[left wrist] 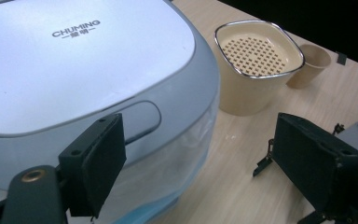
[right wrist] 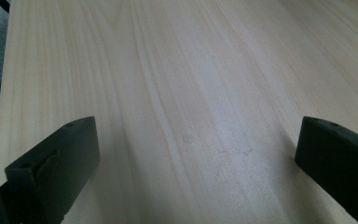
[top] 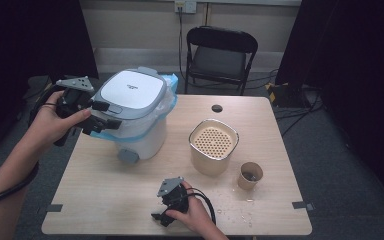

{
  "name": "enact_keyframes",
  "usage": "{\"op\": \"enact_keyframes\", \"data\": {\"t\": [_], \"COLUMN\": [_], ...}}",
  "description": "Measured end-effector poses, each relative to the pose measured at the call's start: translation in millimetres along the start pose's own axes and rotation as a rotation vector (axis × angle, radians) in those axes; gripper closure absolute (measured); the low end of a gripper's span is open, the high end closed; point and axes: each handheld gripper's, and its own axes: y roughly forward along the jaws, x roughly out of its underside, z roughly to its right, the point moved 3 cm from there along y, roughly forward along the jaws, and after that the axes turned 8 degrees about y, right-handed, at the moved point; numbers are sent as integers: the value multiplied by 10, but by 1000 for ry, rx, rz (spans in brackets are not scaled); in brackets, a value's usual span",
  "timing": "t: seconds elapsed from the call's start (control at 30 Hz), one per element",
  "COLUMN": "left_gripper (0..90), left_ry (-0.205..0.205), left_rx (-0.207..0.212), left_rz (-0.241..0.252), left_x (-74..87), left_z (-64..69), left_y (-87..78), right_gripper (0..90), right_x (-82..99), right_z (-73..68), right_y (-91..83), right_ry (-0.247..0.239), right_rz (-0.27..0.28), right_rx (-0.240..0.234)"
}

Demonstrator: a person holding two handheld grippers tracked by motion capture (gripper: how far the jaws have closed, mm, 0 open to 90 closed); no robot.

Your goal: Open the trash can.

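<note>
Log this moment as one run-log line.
left gripper: open, at bin lid | right gripper: open, resting on table

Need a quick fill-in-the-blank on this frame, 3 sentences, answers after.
1. The left gripper hovers at the lidded white bin with its jaws ____.
2. The beige container with the perforated insert stands between the bin and the paper ____.
3. The right gripper rests low over the wooden ____ near its front edge, holding nothing.

Missing words: open; cup; table
</note>
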Motion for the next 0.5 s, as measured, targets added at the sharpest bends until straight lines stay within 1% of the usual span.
{"op": "enact_keyframes", "data": {"t": [0.03, 0.2, 0.37, 0.4, 0.47, 0.5], "left_gripper": [174, 164, 174, 212, 448, 465], "left_ry": [0, -1, -21, -18, -6, -10], "left_rx": [6, -9, -16, -8, -7, -17], "left_rz": [2, -6, -8, 0, 3, -4], "left_x": [-5, -29, -38, -36, -33, -35], "left_z": [-11, -32, -62, -63, -58, -59], "left_y": [7, 36, 72, 75, 71, 71], "right_gripper": [0, 0, 0, 0, 0, 0], "right_x": [0, 0, 0, 0, 0, 0], "right_z": [0, 0, 0, 0, 0, 0], "right_y": [0, 0, 0, 0, 1, 0], "right_ry": [0, 0, 0, 0, 0, 0], "right_rz": [0, 0, 0, 0, 1, 0], "right_rx": [-1, 0, 0, 0, -1, 0]}}
